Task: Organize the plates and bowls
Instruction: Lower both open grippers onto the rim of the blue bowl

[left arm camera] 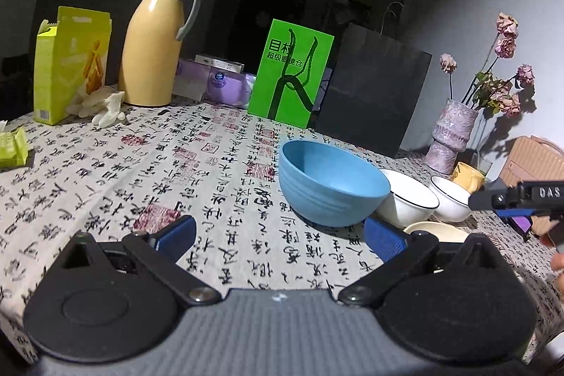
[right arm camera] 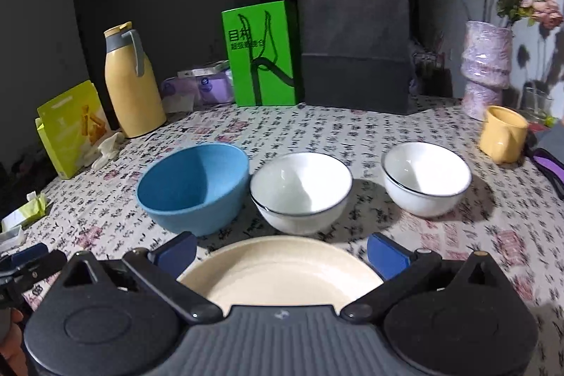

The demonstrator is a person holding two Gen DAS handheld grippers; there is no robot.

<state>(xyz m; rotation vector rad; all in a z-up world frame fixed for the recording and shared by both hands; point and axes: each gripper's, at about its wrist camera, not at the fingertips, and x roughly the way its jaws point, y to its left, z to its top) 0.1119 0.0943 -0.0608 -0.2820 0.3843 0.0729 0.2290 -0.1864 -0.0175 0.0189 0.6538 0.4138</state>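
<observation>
We've got three bowls in a row across the tablecloth: blue bowl on the left, a white bowl touching or just beside it in the middle, and a second white bowl set apart to the right. The cream plate lies flat, nearest us, directly ahead of the right gripper and sitting between its spread fingers, so the right side is clearly the closer one for the plate. Its jaws are wide apart, and we can't tell from this angle whether the pads actually touch the plate rim; probably just hovering over it, gripping nothing. The left gripper is also spread wide and empty, low over the cloth, with the blue bowl just ahead and slightly right of its centreline, so it is nearer that bowl. The plate shows only as a sliver behind its right finger. No long axis to worry about, since everything is round; our guess is that a rim pinch is what matters. Nothing is stacked yet, apart from what may be two nested bowls in the middle.
</observation>
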